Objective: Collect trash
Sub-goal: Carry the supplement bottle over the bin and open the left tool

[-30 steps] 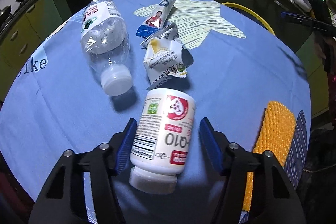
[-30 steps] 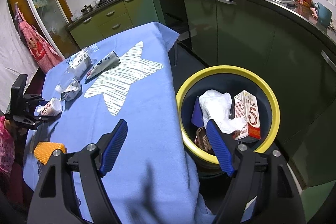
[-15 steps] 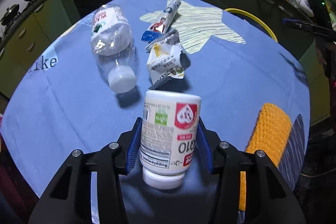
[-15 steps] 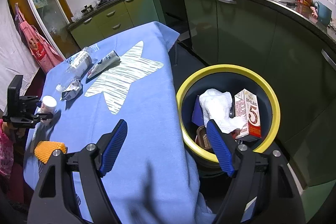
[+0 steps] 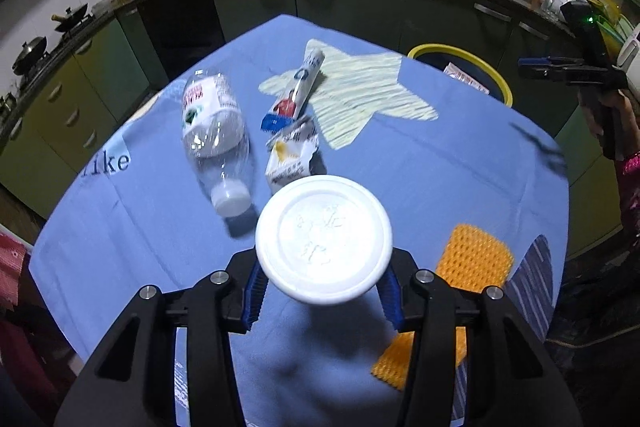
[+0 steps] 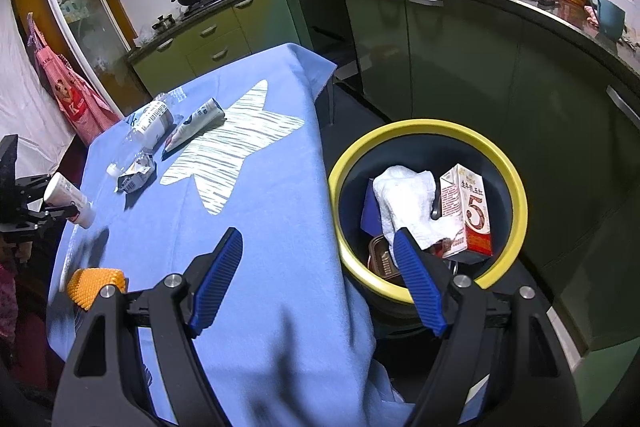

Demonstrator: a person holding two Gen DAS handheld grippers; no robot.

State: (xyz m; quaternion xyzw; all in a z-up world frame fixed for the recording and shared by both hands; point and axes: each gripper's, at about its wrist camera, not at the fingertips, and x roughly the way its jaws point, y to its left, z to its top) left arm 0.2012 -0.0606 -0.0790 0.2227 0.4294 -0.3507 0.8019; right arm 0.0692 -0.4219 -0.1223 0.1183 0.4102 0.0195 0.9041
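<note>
While the bin (image 6: 516, 183) is already holding a carton and tissue, we are gripping the white pill bottle (image 5: 323, 245) in the left gripper (image 5: 323, 291) fingers. The right gripper (image 6: 316, 279) fingers are gaping empty; a plastic bottle (image 5: 212, 123), tube (image 5: 298, 89) and wrapper (image 5: 292, 157) are waiting upper left on the bench (image 5: 440, 163).

One white supplement bottle (image 5: 323, 243) is sitting between the left tool's pads. Three pieces of trash are lying on the cloth beyond it — one clear plastic bottle (image 5: 214, 135), one crumpled wrapper (image 5: 291, 159), one squeezed tube (image 5: 301, 86). One orange sponge (image 5: 472, 259) is lying to its right. One yellow-rimmed bin (image 6: 516, 187) is standing ahead of the right tool — one carton (image 6: 470, 213) and one white cloth (image 6: 408, 203) are showing inside.
</note>
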